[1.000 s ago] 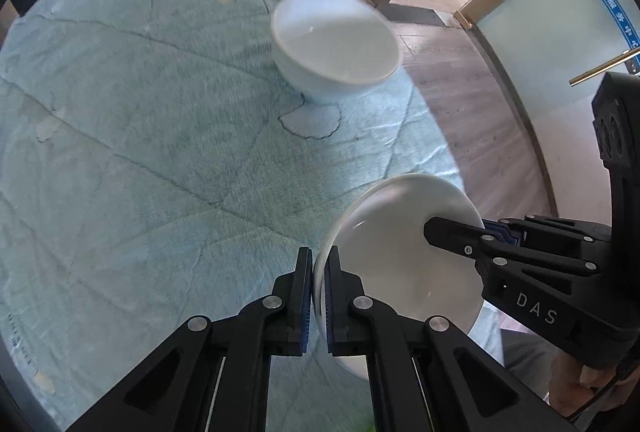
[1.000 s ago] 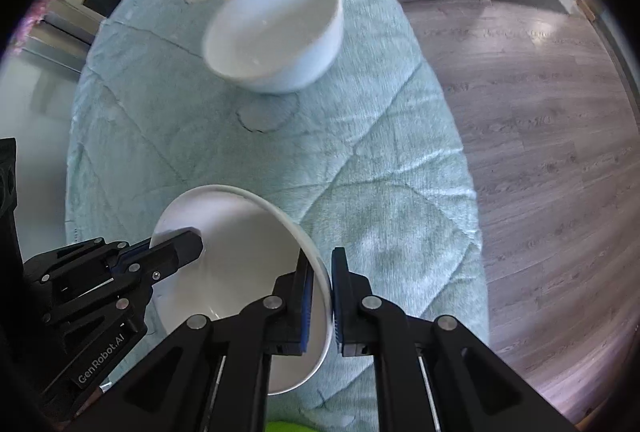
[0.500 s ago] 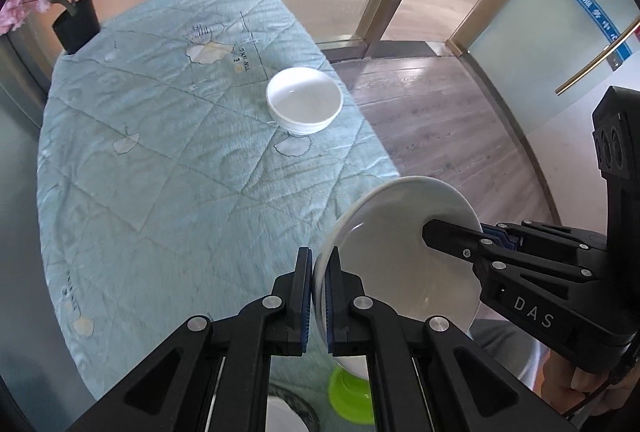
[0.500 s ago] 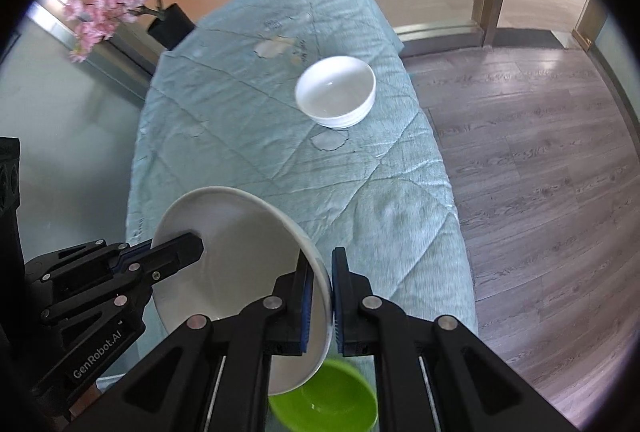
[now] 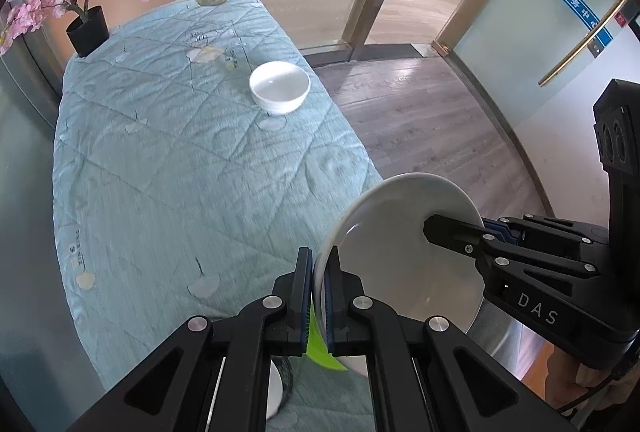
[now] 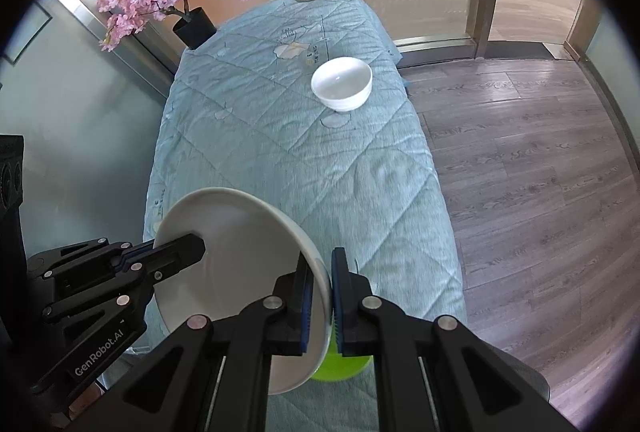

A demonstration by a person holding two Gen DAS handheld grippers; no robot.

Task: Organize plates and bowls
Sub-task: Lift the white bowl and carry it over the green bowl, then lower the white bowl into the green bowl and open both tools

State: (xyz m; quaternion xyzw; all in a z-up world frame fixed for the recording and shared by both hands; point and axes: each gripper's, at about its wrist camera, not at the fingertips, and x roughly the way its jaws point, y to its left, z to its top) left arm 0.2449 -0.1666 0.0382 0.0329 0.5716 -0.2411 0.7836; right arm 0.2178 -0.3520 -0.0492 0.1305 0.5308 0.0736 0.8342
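Plate (image 5: 400, 256), white: being held above the near end of the table (image 5: 160, 171). Left wrist view: left gripper (image 5: 318, 296) is pointing steeply down, jaws clamping the plate's near rim; right gripper (image 5: 452, 232) is pinching the opposite rim. Right wrist view: right gripper (image 6: 320, 296) is angling down, jaws nipping the plate (image 6: 240, 252) edge. Bowl (image 6: 342, 83), white: sitting well apart, farther along the table.
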